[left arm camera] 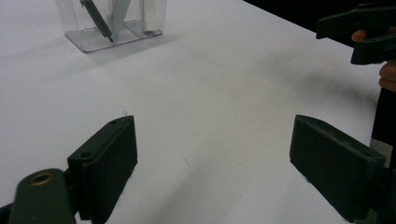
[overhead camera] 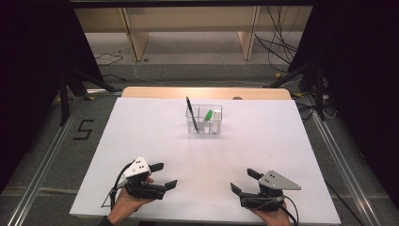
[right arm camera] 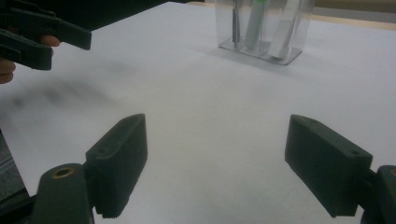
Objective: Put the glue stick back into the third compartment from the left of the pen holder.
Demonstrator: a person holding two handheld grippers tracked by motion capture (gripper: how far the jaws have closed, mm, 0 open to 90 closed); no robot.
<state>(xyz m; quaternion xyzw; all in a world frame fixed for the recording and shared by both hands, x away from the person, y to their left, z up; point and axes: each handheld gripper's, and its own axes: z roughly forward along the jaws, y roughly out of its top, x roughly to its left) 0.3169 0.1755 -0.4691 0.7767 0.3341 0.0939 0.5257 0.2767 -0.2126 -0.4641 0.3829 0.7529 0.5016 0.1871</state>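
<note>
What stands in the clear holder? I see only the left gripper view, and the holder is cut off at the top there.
Observer: In the high view the clear holder contains a dark pen, a green-capped marker and a white item.
Operator: Does the pen stand straight?
Observer: No, it leans, with its top toward the table's left side, above the rim.
Operator: Is the right gripper open?
Observer: Yes, the right gripper is open and empty, near the table's front edge.

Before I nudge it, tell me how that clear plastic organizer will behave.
The clear organizer looks thin-walled and light, so it would probably slide easily on the smooth white table. The tall black pen leans above its rim, so a high push might tip it.
</note>
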